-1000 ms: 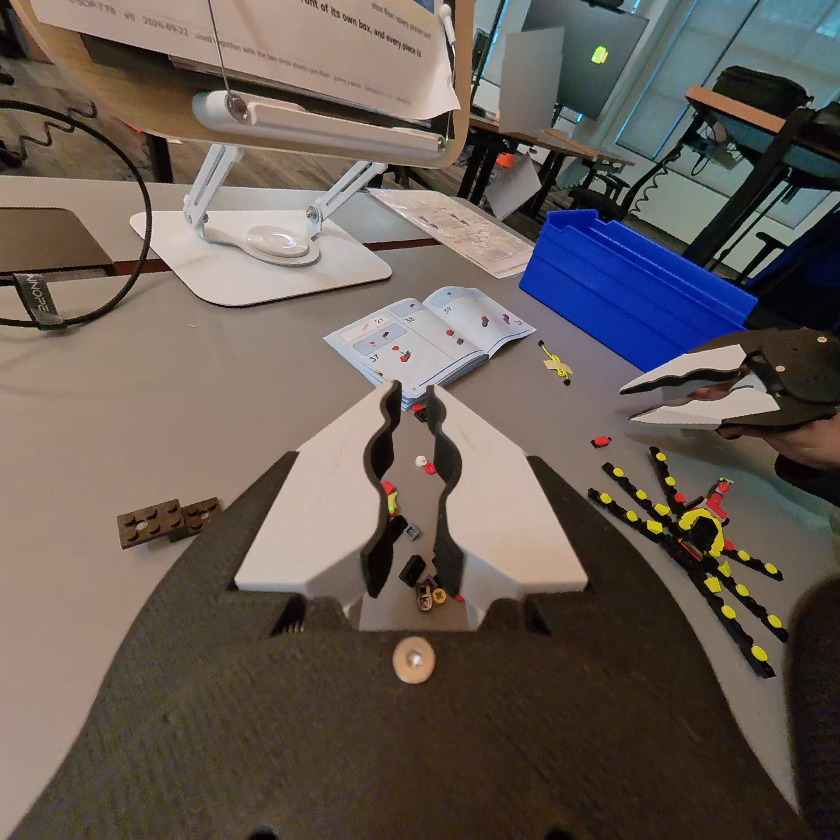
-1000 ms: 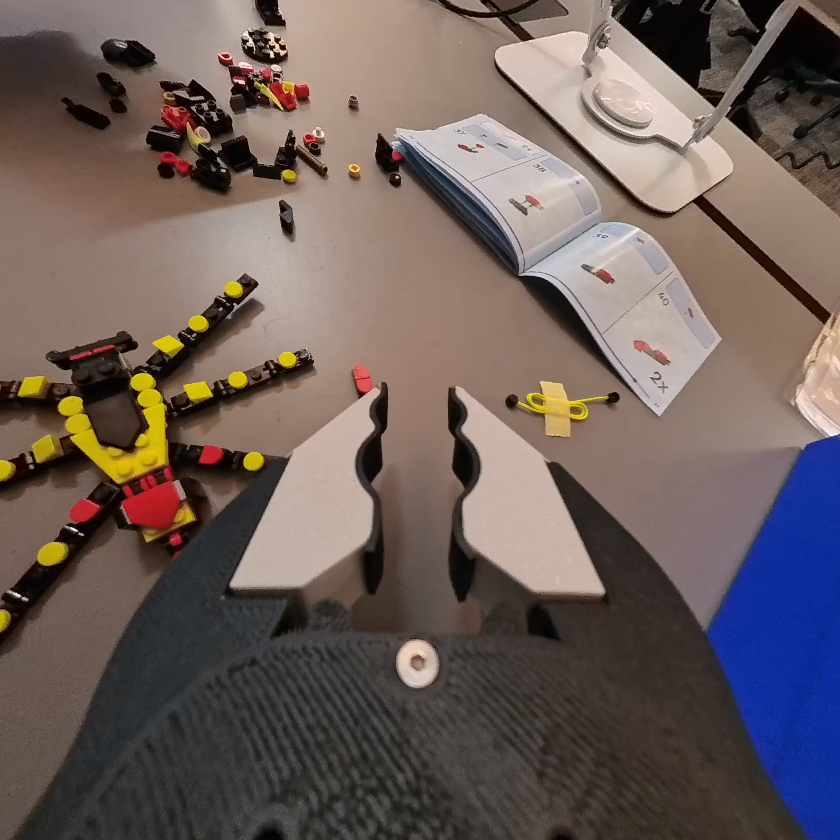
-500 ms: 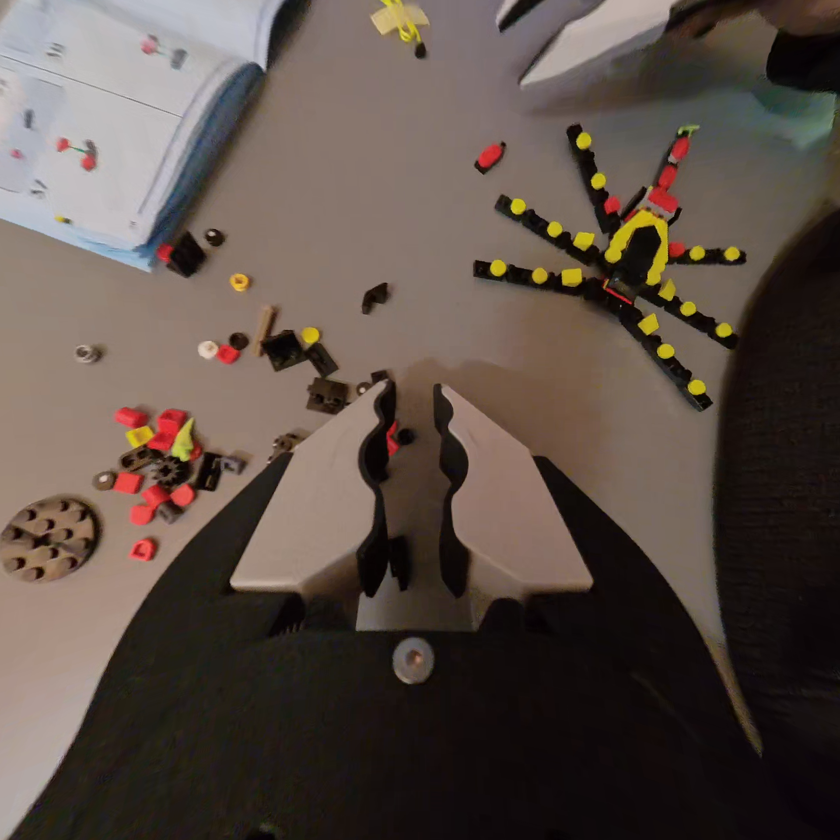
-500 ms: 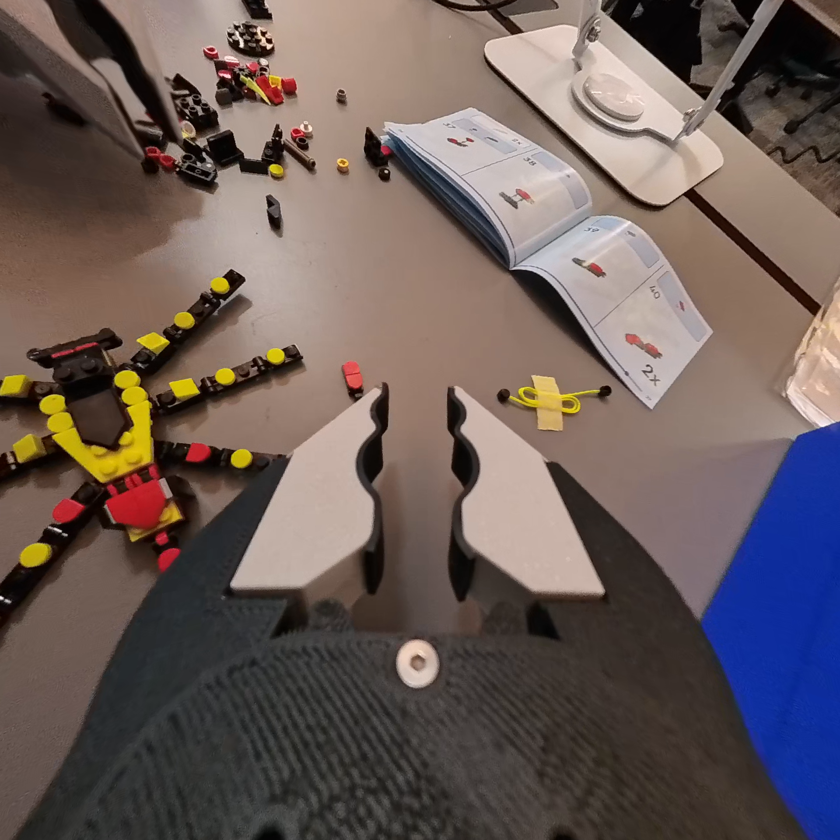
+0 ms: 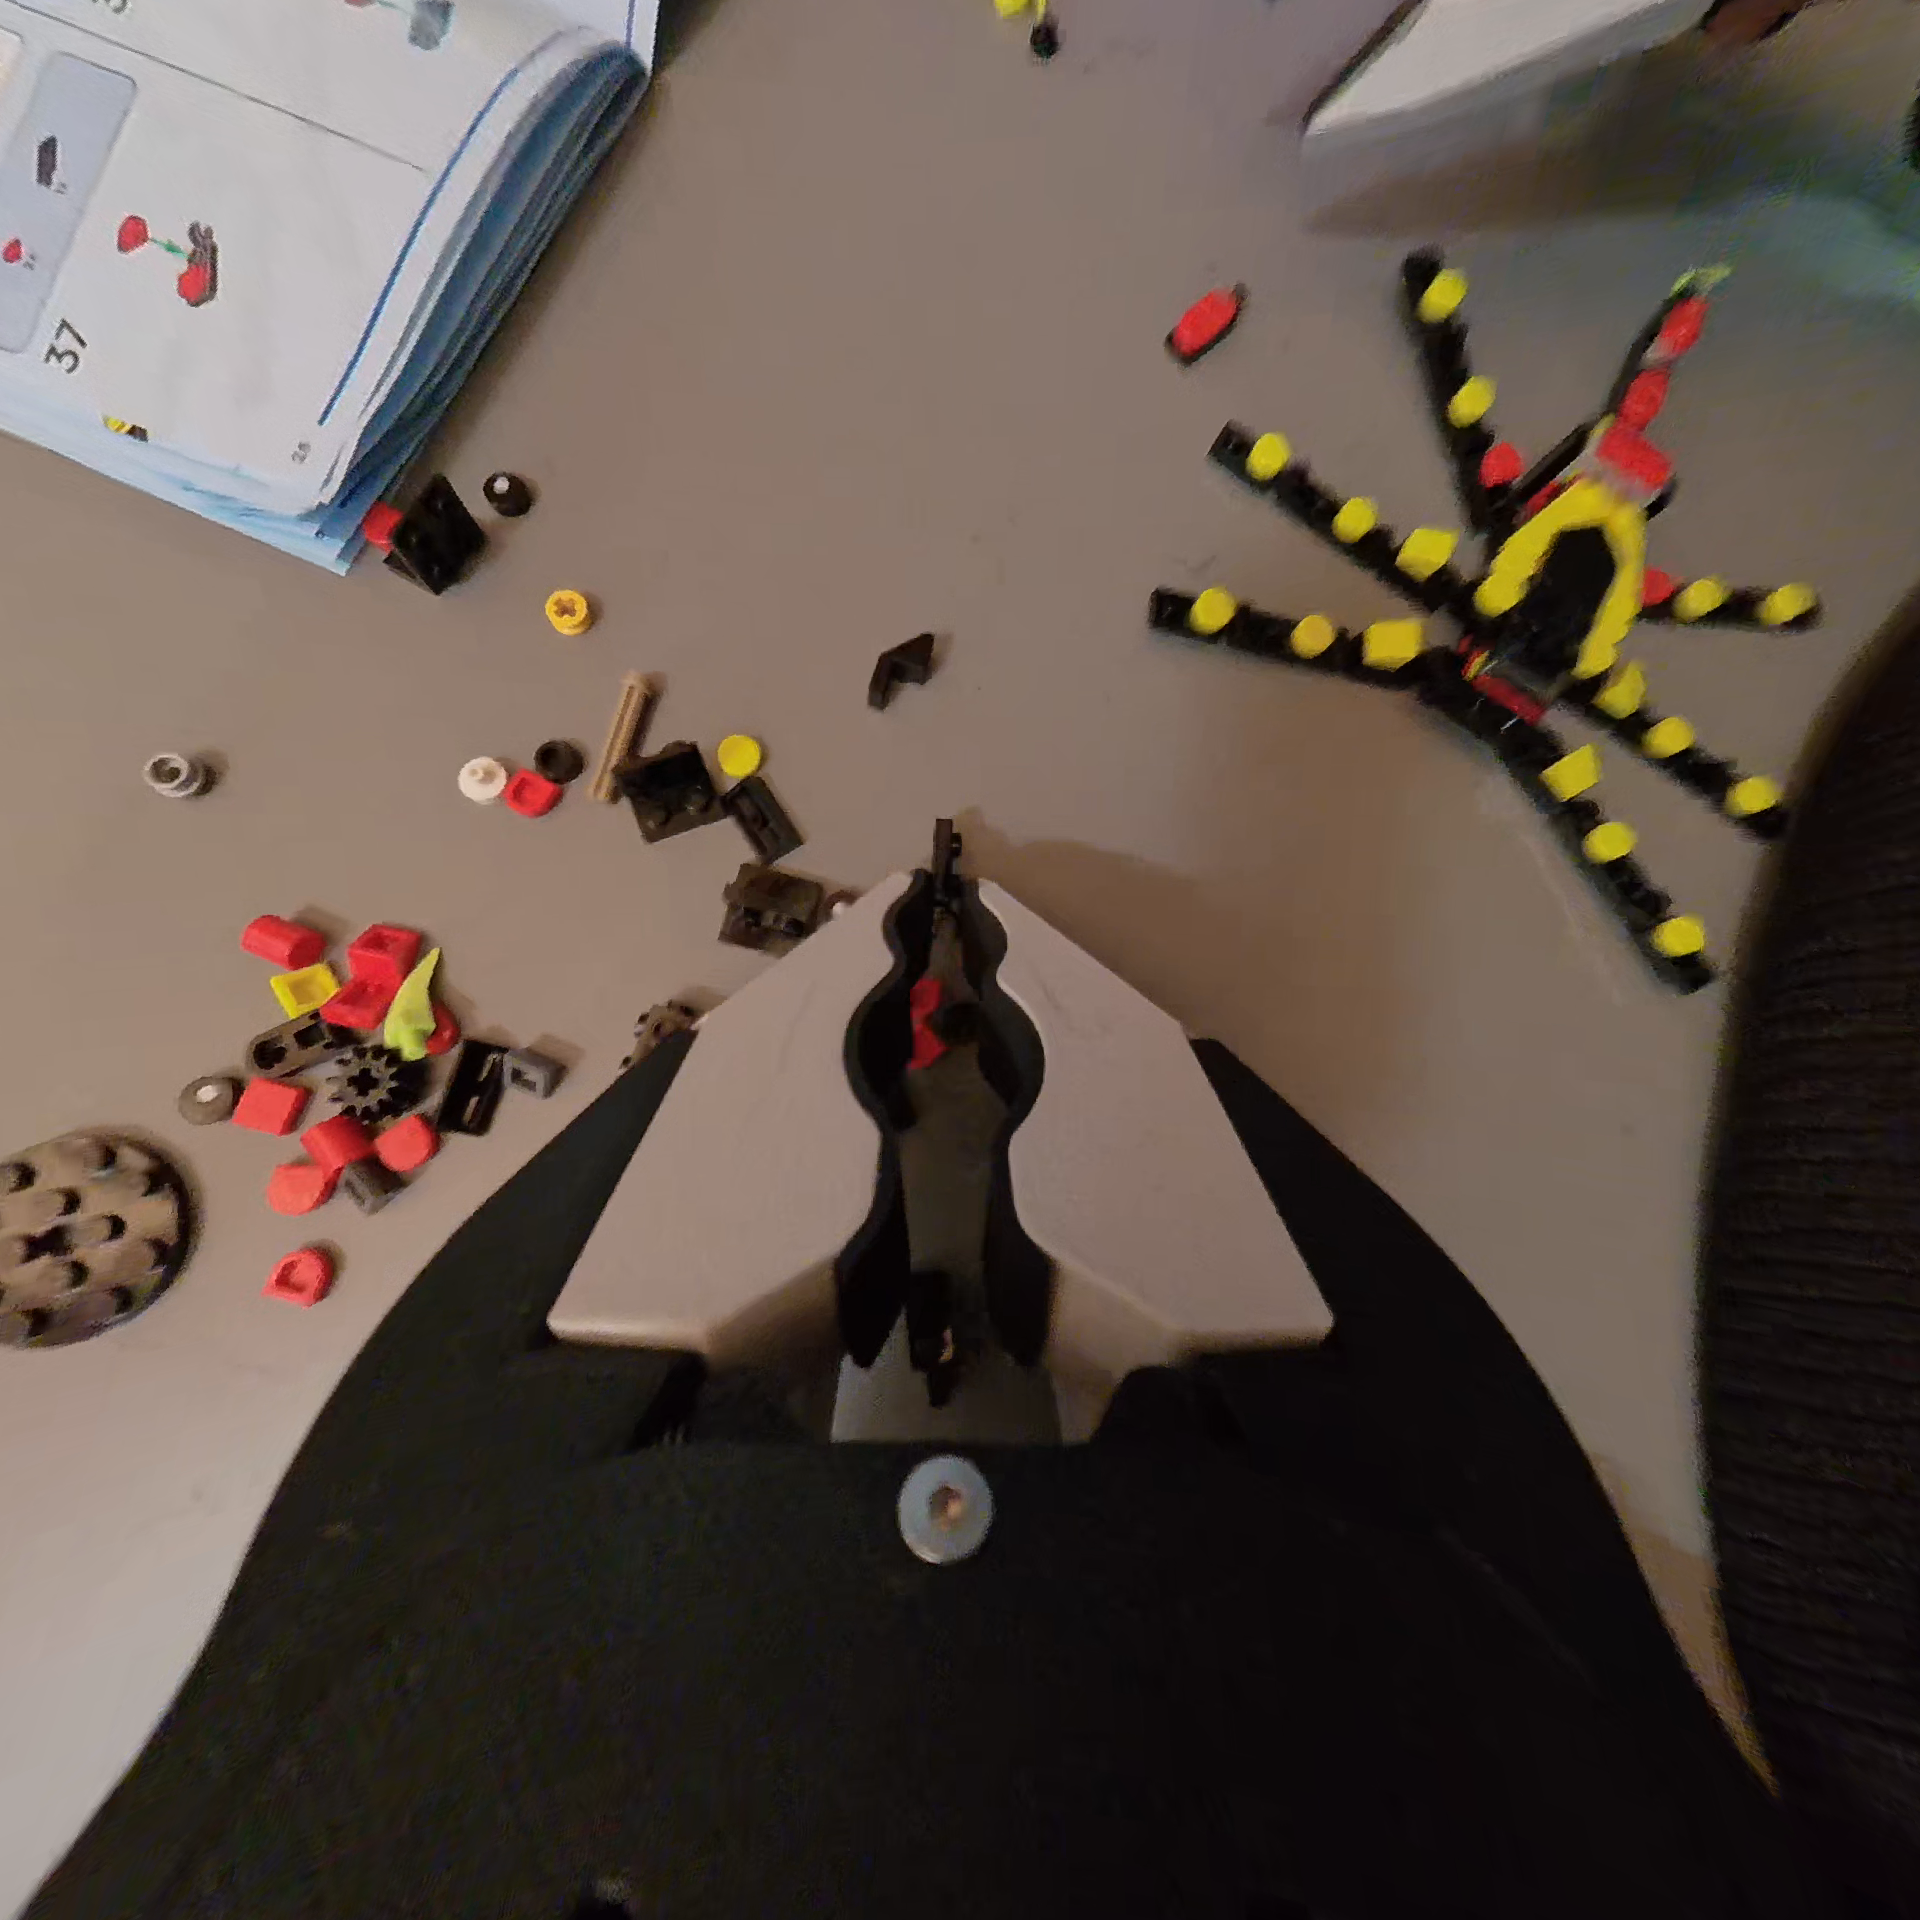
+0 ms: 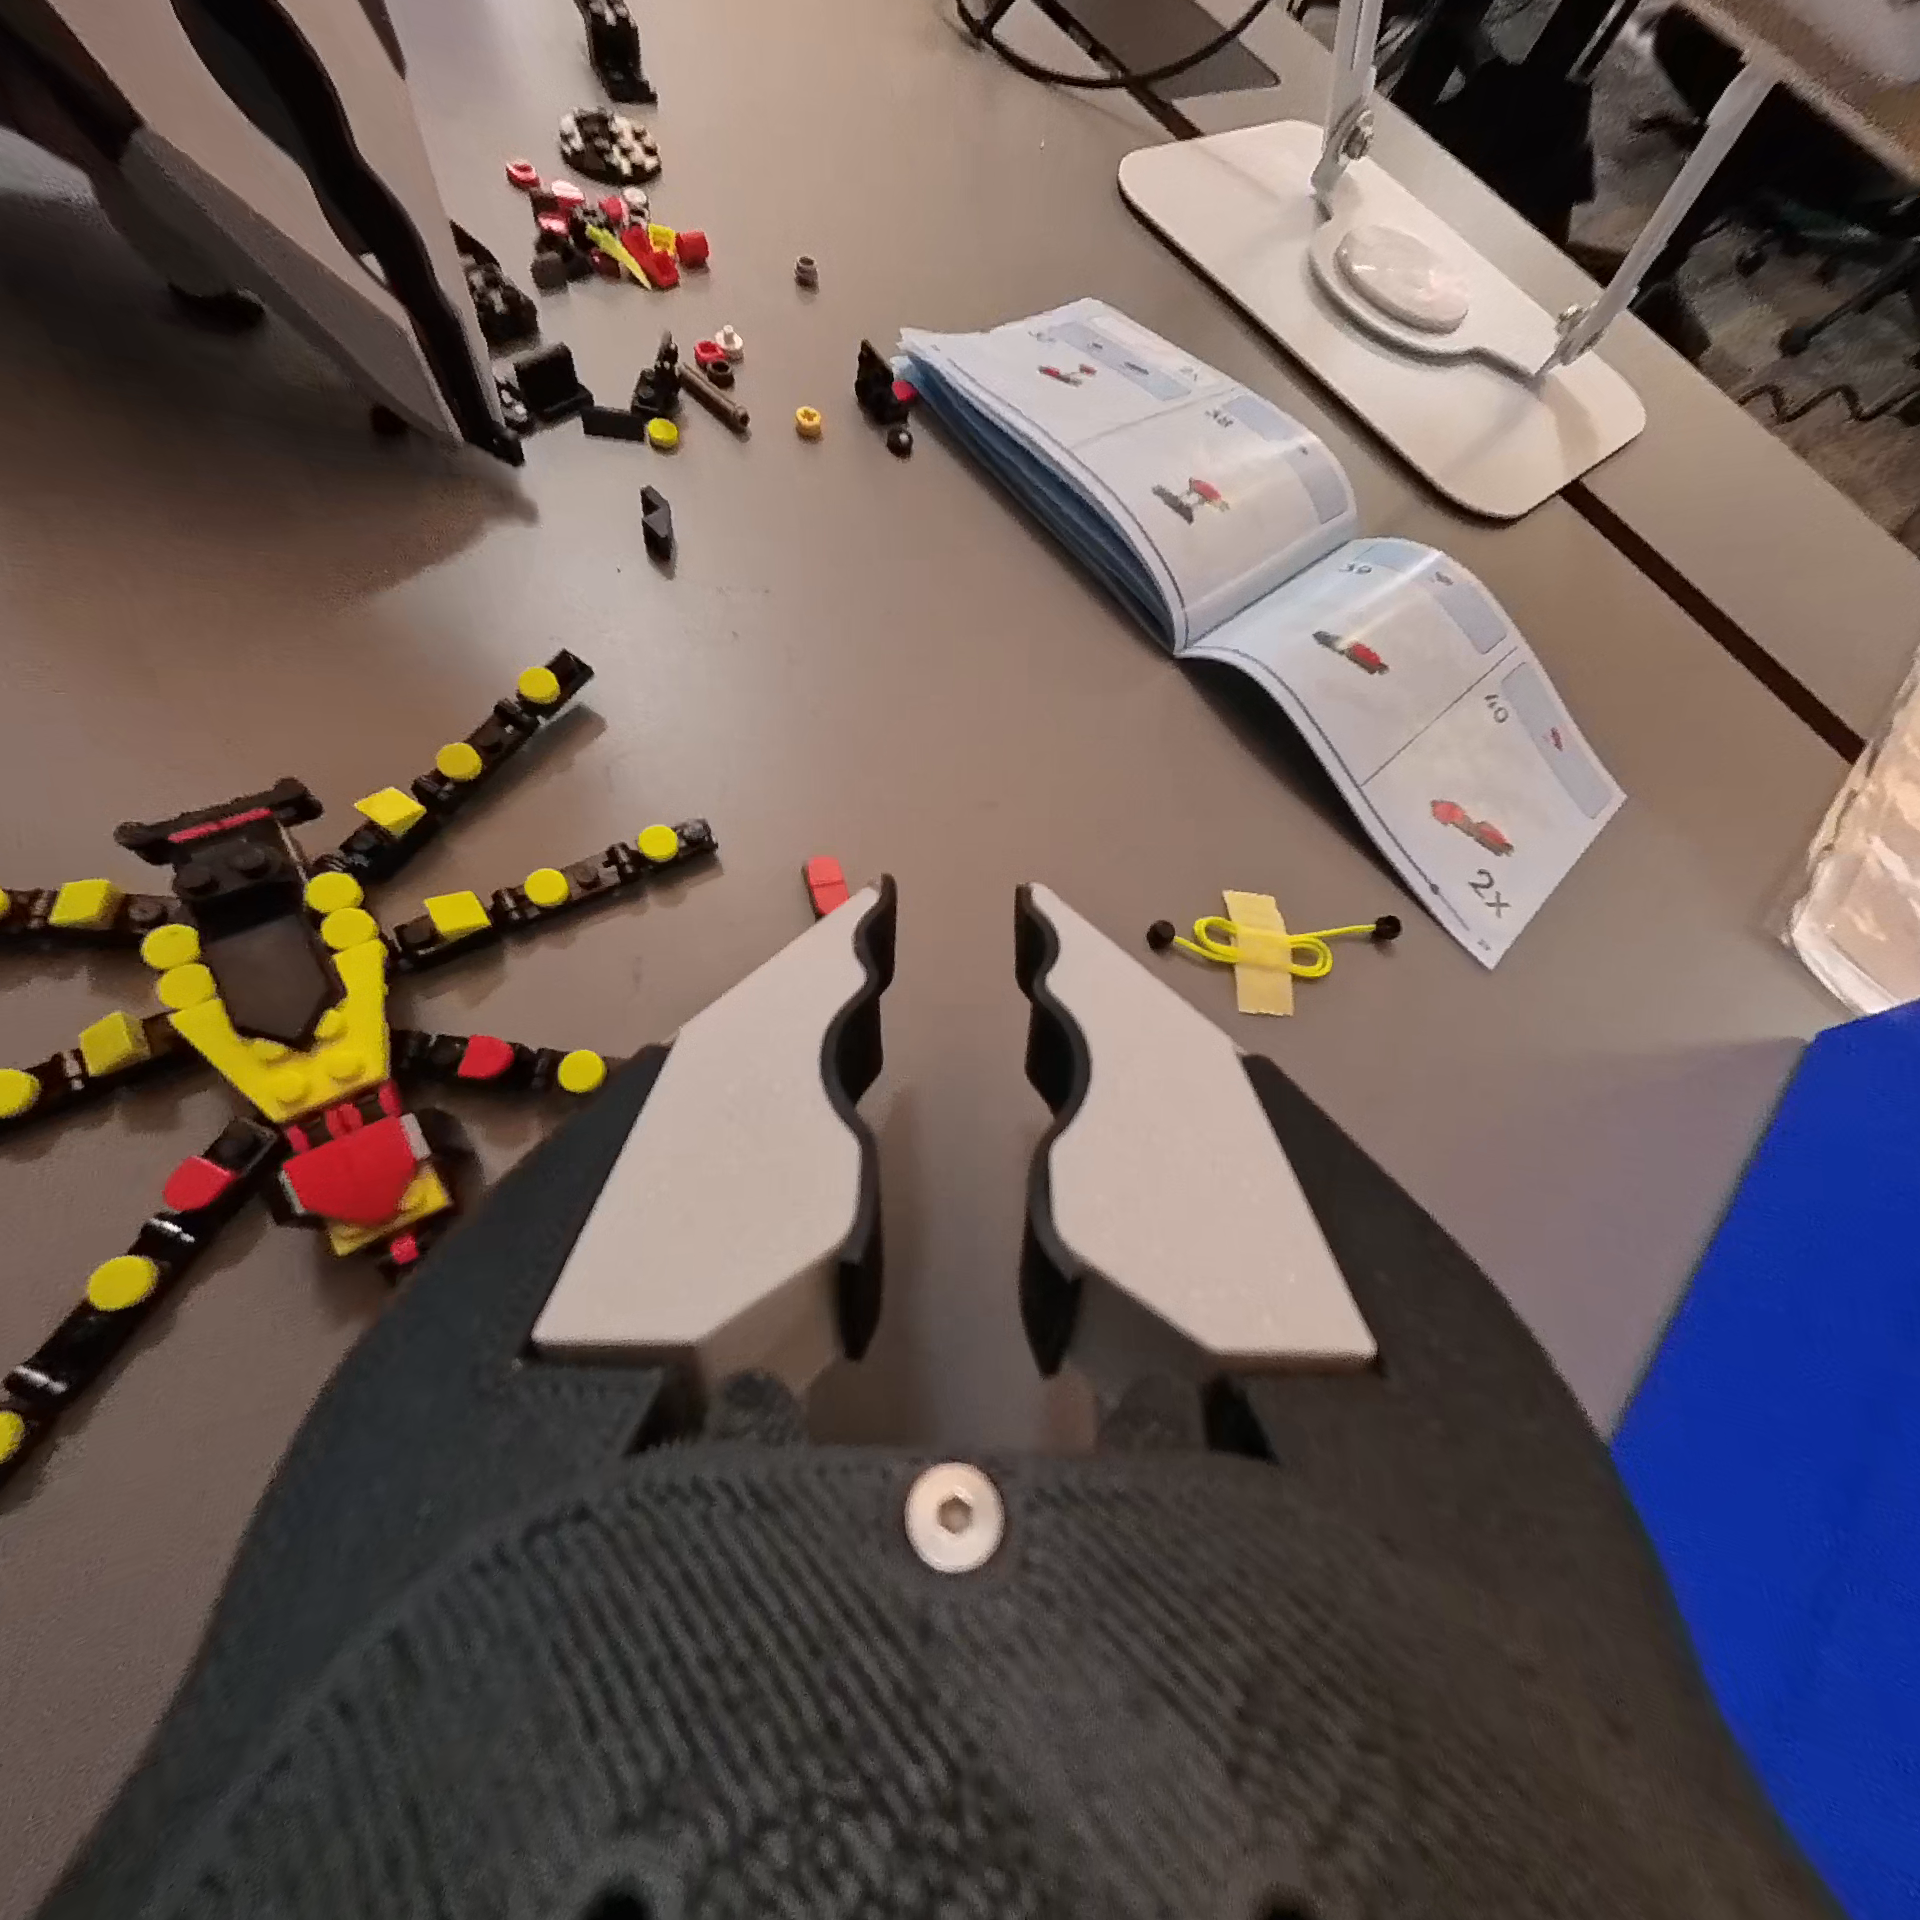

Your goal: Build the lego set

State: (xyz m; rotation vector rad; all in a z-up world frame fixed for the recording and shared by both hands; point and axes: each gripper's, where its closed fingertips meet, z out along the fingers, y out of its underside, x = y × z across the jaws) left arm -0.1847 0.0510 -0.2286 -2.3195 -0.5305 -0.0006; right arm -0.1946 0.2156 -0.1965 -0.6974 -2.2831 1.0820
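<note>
The black, yellow and red spider model (image 5: 1558, 582) lies flat on the grey table (image 5: 935, 364); it also shows in the right wrist view (image 6: 281, 997). My left gripper (image 5: 943, 896) points down at the scattered loose pieces (image 5: 353, 1039) and is shut on a small black piece (image 5: 943, 844) that sticks out past its tips. A red piece (image 5: 925, 1023) shows through the gap behind the tips. My right gripper (image 6: 956, 902) is open and empty, low over the table right of the spider, next to a small red piece (image 6: 826, 883).
An open instruction booklet (image 6: 1195, 499) lies beyond the loose pieces (image 6: 613, 229). A yellow string with tape (image 6: 1262, 945), a blue bin (image 6: 1787, 1351) and a white stand base (image 6: 1403, 312) are to the right. A dark round plate (image 5: 83, 1236) lies at the left. Tip to tip, the grippers are about 20 centimetres apart. The dark round plate (image 5: 83, 1236) is about 15 centimetres from my left fingertips and 30 centimetres from my right. Look for it in the right wrist view (image 6: 597, 133) too.
My left gripper tipped down over the loose pieces, came lower and closed on a small black piece. My right gripper stayed open and hardly moved.
</note>
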